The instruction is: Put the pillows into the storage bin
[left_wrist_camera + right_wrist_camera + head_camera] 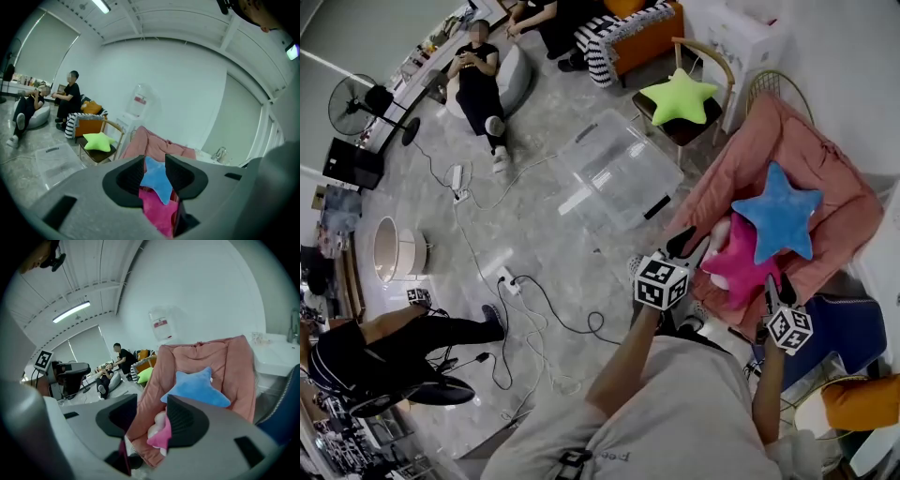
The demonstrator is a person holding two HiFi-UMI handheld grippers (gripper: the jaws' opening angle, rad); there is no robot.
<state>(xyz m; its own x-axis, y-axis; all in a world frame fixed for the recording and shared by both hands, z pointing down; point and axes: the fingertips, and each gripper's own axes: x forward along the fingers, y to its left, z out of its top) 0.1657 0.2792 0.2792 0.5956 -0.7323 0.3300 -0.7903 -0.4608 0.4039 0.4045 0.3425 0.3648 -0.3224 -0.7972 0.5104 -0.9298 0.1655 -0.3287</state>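
A blue star pillow (pixel 783 220) lies on top of a pink pillow (pixel 737 264) on a seat draped with a salmon blanket (pixel 834 202). A green star pillow (pixel 680 96) rests on a wooden chair further back. The clear storage bin (pixel 619 169) stands on the floor to the left of the seat. My left gripper (pixel 682 244) hovers at the pink pillow's left edge, jaws partly apart and pressing nothing; between them show the blue star pillow (pixel 157 178) and pink pillow (pixel 159 211). My right gripper (pixel 773 286) is at the pink pillow's near edge, open too.
Cables and power strips (pixel 508 281) trail over the floor. A person (pixel 483 80) sits on a beanbag at the back, another person (pixel 384 352) is low at the left. A standing fan (pixel 356 103) is far left. A blue chair (pixel 848 328) is beside my right hand.
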